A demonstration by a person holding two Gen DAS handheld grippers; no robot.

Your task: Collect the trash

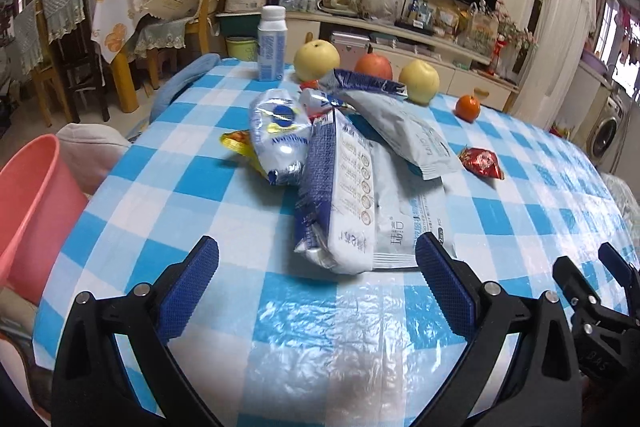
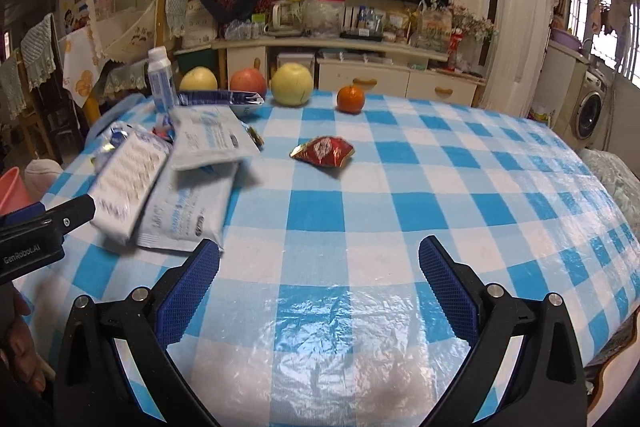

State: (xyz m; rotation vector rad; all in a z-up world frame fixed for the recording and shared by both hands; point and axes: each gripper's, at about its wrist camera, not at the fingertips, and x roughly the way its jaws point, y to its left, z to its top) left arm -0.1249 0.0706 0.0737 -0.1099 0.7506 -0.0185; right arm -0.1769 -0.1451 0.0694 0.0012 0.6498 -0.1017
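Note:
A pile of empty wrappers lies on the blue-and-white checked table point(image 1: 224, 183): a white and blue packet point(image 1: 344, 195), a flat grey pouch point(image 1: 404, 131), a crumpled silver and blue bag point(image 1: 280, 139) and a yellow wrapper point(image 1: 238, 141). A red wrapper point(image 1: 480, 163) lies apart to the right, also in the right wrist view point(image 2: 323, 151). My left gripper point(image 1: 318, 263) is open just short of the white packet. My right gripper point(image 2: 319, 259) is open and empty over bare table, right of the pile point(image 2: 168, 171).
A pink bin point(image 1: 28, 203) stands at the table's left edge. At the far edge stand a white bottle point(image 1: 272, 45), two yellow pears point(image 1: 316, 59), a red apple point(image 1: 373, 66) and a small orange point(image 1: 467, 107). Chairs and a TV cabinet stand behind.

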